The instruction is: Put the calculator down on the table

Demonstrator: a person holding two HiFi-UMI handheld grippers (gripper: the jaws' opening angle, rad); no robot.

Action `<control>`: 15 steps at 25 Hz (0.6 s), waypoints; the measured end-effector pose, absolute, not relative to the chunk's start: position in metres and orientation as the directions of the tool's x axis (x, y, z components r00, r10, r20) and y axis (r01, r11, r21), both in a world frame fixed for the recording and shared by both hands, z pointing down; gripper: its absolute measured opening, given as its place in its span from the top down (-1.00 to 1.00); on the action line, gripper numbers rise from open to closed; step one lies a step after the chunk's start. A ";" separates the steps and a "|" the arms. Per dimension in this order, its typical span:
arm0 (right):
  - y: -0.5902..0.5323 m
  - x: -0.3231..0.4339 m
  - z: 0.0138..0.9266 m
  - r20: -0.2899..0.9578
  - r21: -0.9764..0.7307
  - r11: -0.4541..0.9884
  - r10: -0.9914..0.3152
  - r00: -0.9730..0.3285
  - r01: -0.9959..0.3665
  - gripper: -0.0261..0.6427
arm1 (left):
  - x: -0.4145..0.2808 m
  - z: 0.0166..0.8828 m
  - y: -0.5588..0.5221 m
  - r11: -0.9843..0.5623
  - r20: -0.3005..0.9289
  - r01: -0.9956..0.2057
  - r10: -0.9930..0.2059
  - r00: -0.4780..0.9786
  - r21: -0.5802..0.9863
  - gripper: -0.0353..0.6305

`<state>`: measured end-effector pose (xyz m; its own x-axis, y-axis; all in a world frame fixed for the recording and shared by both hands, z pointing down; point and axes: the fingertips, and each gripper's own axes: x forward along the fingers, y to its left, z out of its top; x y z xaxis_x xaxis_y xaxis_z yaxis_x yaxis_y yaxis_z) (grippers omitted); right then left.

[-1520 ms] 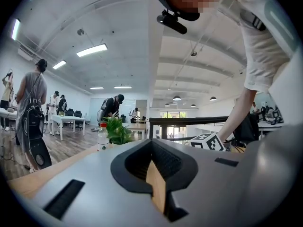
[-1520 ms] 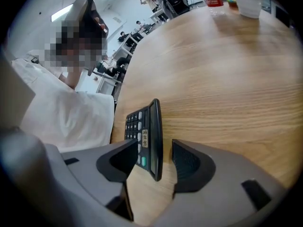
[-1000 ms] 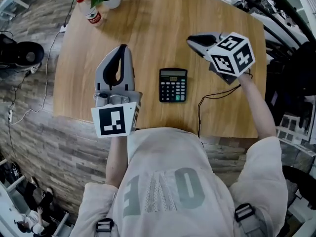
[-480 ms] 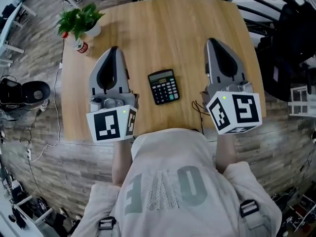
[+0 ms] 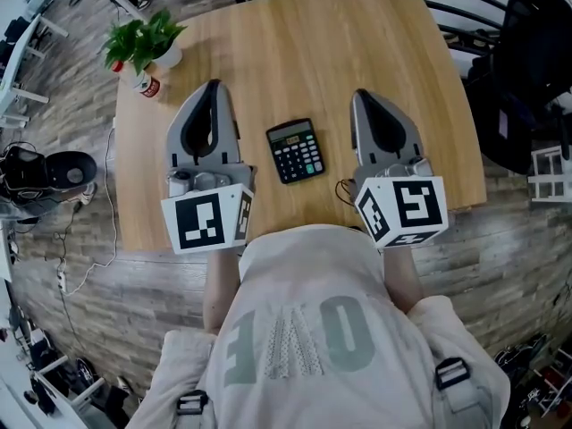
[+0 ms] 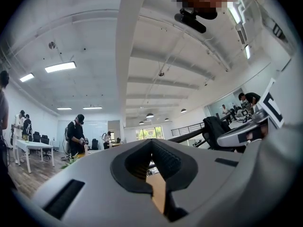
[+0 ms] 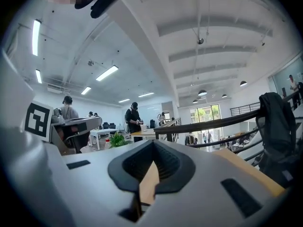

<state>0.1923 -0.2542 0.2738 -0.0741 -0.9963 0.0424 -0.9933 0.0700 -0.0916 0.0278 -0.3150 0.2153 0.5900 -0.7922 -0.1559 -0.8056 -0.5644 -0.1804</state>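
Calculator [image 5: 296, 150] lies flat on the table [image 5: 357, 43], keys up, just left of frame centre in the head view. It is skewed a little, with the display end toward the upper left. Nothing touches it.

Left gripper [image 5: 213, 88] sits at centre left and right gripper [image 5: 360, 96] at centre right. Calculator is between them, clear of both. Both point toward the top of the frame, roughly parallel.

Left gripper view: jaws closed tip to tip, and only table wood shows through the gap. Right gripper view: same, jaws together and empty. Neither is carrying anything.

Judgement: put-down looks done. The calculator is resting on the wood and both tools are off it.

Handling, if it needs another pick:
- Probably light with a stiff plastic shell, so it won't flex or sag.
- Thin and low, so the jaws would have to come in close to the tabletop.
- Best hold is likely across the narrow width, on the two long side edges at mid-body.
- Keep the pads off the display and keys.
- The sides look smooth, so it could slip or pivot in a pinch near one end. Light squeeze, centred.

Plant [image 5: 143, 38] sits at upper left, a thin cable [image 5: 343, 189] near the right gripper. Both are out of the way.
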 end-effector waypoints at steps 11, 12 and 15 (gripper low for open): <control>-0.260 0.178 0.270 0.032 -0.045 0.100 -0.994 -0.101 -0.994 0.87 | 0.022 0.215 -0.315 -0.553 -0.159 -0.815 -0.801 0.577 -0.172 0.87; -0.260 0.178 0.271 0.033 -0.041 0.101 -0.994 -0.102 -0.994 0.87 | 0.022 0.216 -0.316 -0.552 -0.158 -0.816 -0.802 0.576 -0.171 0.87; -0.263 0.177 0.274 0.040 -0.035 0.105 -0.993 -0.107 -0.994 0.87 | 0.021 0.219 -0.317 -0.552 -0.153 -0.817 -0.804 0.574 -0.168 0.87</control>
